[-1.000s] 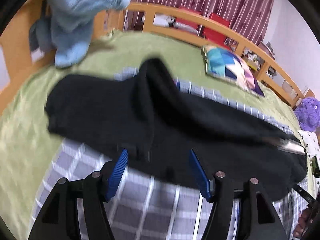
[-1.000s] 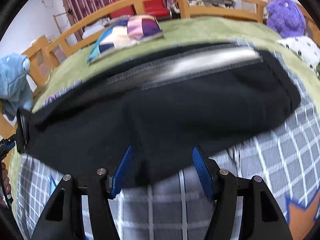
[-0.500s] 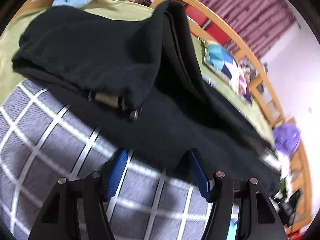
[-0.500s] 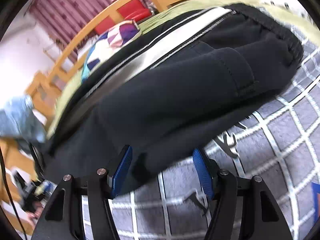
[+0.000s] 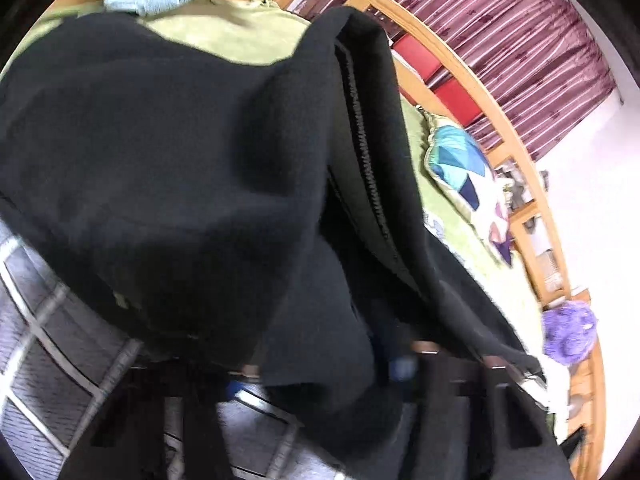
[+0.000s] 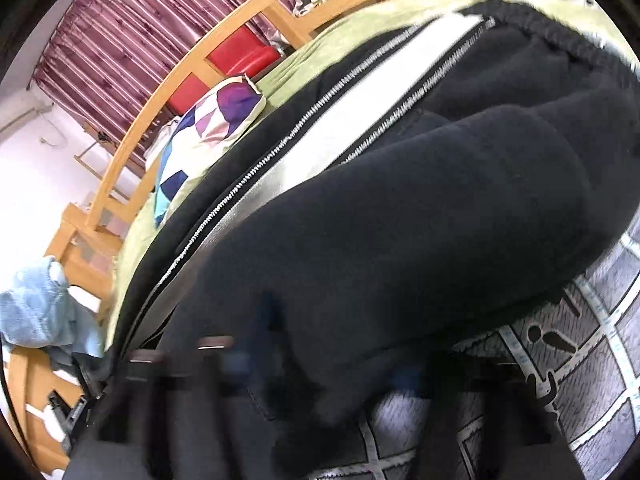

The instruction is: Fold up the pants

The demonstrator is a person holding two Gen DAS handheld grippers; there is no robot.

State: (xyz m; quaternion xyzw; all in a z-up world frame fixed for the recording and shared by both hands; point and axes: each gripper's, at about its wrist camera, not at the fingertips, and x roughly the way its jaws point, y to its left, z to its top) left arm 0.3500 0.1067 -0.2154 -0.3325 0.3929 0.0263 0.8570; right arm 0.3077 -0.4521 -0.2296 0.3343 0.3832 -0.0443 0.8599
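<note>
A: Our left gripper has pushed right in under the near edge of the black pants. A second ago both blue pads stood wide apart, short of the hem, with checked blanket between them; now cloth drapes over them and we barely catch a blur of blue.

B: Has it closed on the fabric?

A: We cannot tell. The fingers are smeared dark shapes under the cloth. The same goes for our right gripper: half a second ago its pads were spread at the edge of the garment, and now the pants cover them.

B: Where do the pants lie?

A: Across the bed, on the grey checked blanket with the green cover behind. From the right we see the silver stripe with zip-like trim along the far side. From the left a fold stands up in a ridge with a ribbed seam.

B: So what does the change mean?

A: We judge that both hands have moved from approach to the grab, one on each side of the near edge. If both close, we could carry that edge over toward the stripe for a lengthwise fold.

B: Risk?

A: Thick fleece bunches, so we might pinch one layer only. The patterned cushion sits well apart.
</note>
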